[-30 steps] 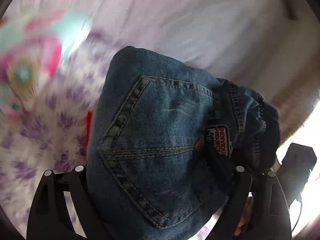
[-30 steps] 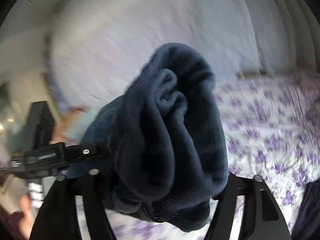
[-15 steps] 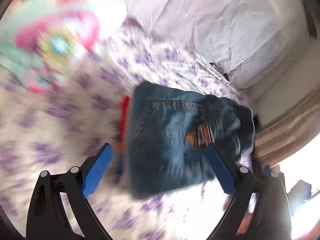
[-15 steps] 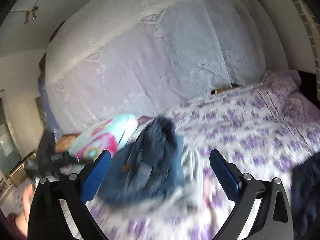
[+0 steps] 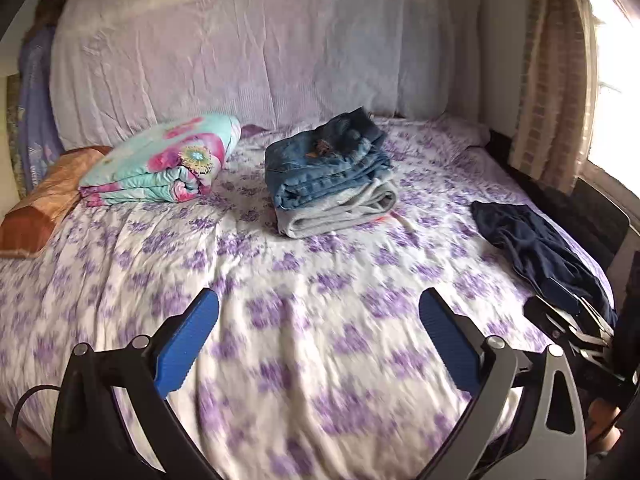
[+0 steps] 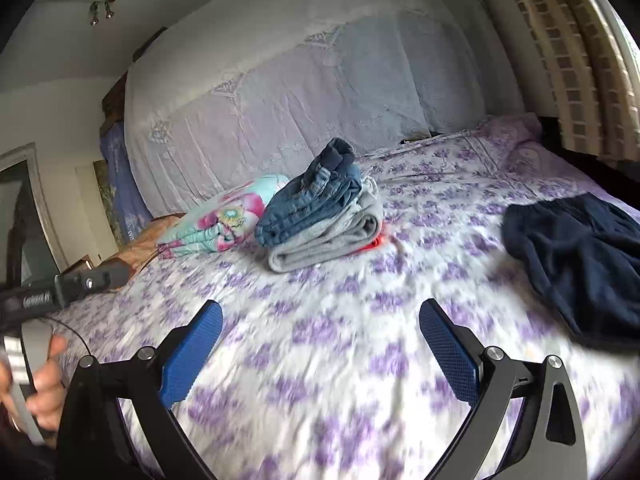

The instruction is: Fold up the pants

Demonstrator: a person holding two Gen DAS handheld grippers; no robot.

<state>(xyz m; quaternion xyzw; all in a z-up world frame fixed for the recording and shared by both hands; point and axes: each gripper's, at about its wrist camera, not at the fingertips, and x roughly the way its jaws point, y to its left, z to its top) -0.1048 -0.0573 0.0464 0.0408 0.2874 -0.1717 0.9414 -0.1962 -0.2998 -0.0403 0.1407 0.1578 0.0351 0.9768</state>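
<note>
Stack count: one folded blue denim pants atop one folded grey garment; one loose navy garment apart. Left tool and right tool: both spread, empty.

- Left tongs spread wide, gripping nothing, above the flowered bed.
- Folded jeans stacked on folded grey pants near the headboard.
- Floral quilt just left.
- Dark pants crumpled, far right.

No lettering anywhere is sharp enough to read.
</note>
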